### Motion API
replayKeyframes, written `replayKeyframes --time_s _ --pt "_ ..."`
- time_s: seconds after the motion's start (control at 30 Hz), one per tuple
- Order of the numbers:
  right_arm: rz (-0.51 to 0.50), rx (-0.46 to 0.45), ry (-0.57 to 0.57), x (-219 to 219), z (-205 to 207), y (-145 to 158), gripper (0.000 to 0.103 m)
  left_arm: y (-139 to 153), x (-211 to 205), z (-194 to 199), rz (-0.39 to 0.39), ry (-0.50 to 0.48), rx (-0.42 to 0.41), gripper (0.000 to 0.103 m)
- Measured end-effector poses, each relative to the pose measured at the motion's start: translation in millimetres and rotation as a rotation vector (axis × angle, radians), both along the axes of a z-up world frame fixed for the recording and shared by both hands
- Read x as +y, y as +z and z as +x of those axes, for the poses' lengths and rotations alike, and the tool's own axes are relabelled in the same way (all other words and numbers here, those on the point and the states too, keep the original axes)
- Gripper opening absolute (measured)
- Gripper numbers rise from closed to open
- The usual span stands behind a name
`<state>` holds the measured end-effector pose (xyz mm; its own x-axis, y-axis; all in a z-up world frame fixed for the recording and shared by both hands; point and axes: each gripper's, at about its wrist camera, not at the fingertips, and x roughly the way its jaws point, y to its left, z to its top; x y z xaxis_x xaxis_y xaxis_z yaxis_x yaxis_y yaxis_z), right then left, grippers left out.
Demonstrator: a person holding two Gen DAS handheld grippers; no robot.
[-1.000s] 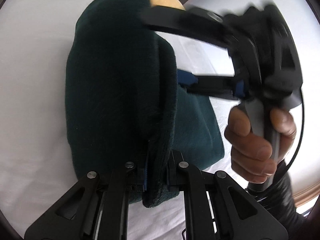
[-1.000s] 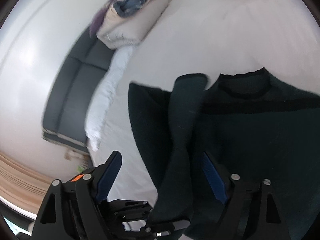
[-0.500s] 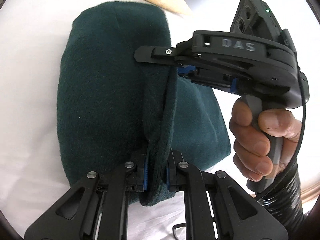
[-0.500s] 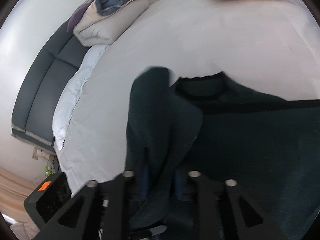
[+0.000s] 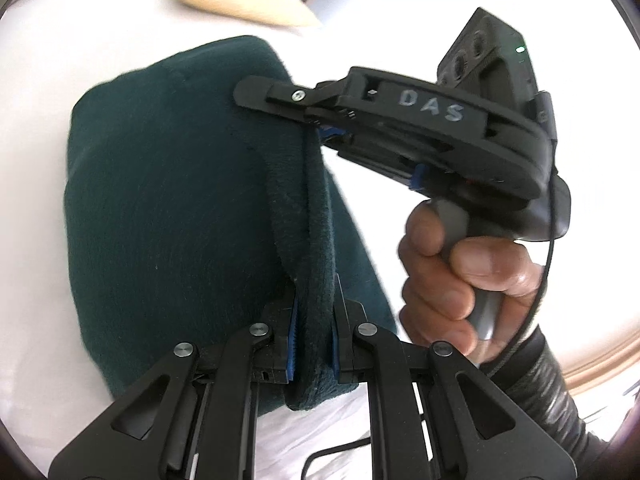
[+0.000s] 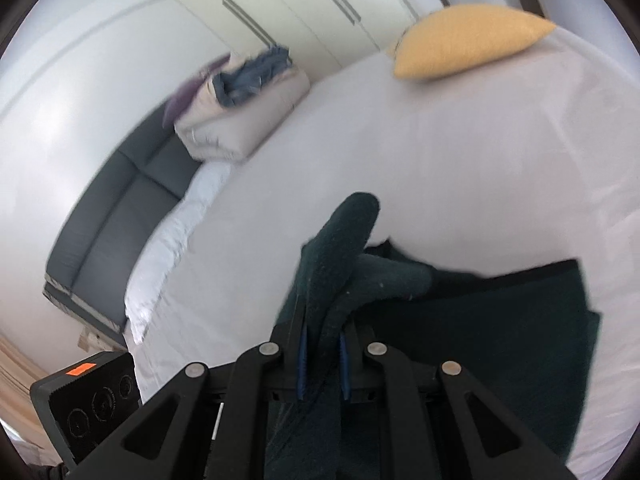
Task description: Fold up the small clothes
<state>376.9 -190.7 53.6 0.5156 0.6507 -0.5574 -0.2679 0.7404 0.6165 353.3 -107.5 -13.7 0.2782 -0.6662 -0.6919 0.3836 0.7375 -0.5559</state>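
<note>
Left wrist view: one dark green sweater (image 5: 168, 216) lies on the white bed (image 5: 36, 120), its right edge lifted. The left gripper (image 5: 313, 344) pinches that fold near the camera; the right gripper (image 5: 320, 128) clamps it farther along. One pale pillow (image 5: 240, 0) lies far.

Right wrist view: the right gripper (image 6: 322, 364) grips the raised fold of the sweater (image 6: 500, 320). One yellow pillow (image 6: 468, 40), a folded duvet (image 6: 244, 120) and a grey sofa (image 6: 116, 208) lie beyond.

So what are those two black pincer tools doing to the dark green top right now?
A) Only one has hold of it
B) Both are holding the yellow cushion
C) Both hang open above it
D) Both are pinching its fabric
D: the left gripper is shut on a fold of the dark green top, and the right gripper likewise has a bunch of the same fabric clamped between its blue pads.
</note>
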Motion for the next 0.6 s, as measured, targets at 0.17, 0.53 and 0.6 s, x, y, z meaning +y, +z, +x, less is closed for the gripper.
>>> replayKeyframes --time_s 0.17,0.53,0.6 --pt "0.018 0.092 -0.068 -40.1 2.2 -34.3 0.014 -18.2 -19.8 5.9 0.013 -0.036 0.07 0.01" --pt "0.052 0.21 -0.143 -98.5 -18.1 -83.4 0.014 -26.3 -47.5 13.9 0.079 -0.088 0.098 0.01" --pt "0.05 0.203 -0.145 -101.9 -17.4 -80.2 0.014 -14.7 -52.0 10.9 0.086 -0.091 0.09 0.01"
